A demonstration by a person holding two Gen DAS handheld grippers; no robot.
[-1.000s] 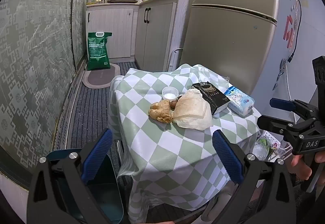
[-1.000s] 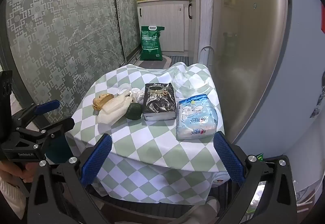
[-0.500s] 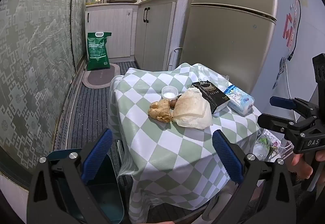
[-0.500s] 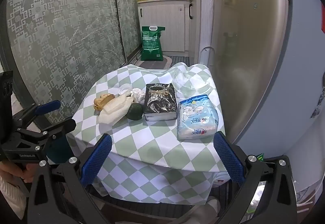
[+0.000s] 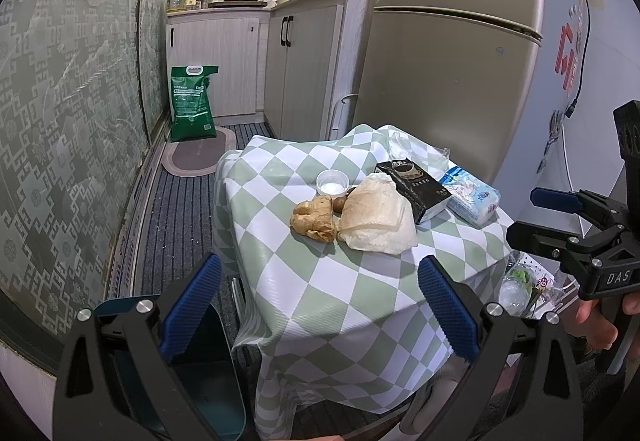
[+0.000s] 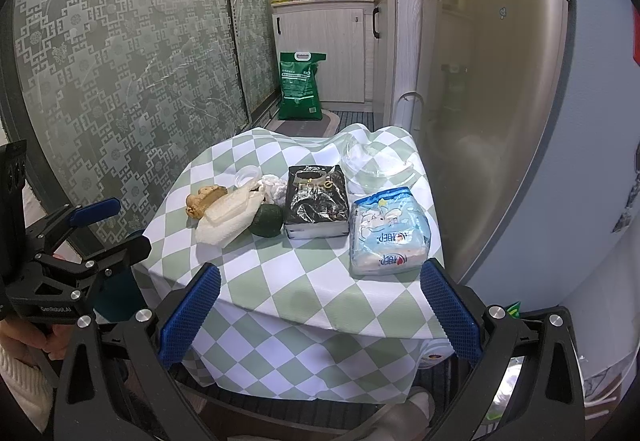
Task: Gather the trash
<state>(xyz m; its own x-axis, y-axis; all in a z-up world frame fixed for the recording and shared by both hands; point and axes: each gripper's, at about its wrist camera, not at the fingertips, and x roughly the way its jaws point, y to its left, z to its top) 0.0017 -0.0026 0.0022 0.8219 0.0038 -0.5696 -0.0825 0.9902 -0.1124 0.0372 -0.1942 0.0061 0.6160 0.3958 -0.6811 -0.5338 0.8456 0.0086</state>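
A small table with a green-white checked cloth [image 5: 340, 293] [image 6: 320, 281] holds a crumpled whitish bag [image 5: 376, 217] [image 6: 228, 215], a ginger root [image 5: 314, 217] [image 6: 200, 199], a small clear cup [image 5: 332, 183] [image 6: 247, 175], a dark green round item [image 6: 266, 221], a black box [image 5: 414, 187] [image 6: 316, 197], a blue tissue pack [image 5: 474, 195] [image 6: 388, 237] and a clear lid [image 6: 372, 161]. A dark teal bin [image 5: 192, 373] stands left of the table. My left gripper [image 5: 320, 313] is open and empty before the table's near edge. My right gripper [image 6: 316, 317] is open and empty too.
A fridge [image 5: 452, 53] stands right behind the table. Kitchen cabinets [image 5: 224, 65] and a green sack [image 5: 192, 103] are farther back. A patterned glass wall [image 5: 60, 121] runs along the left. A bag of trash [image 5: 524, 287] lies on the floor at the right.
Both grippers have stayed nearly still; the table items are unchanged.
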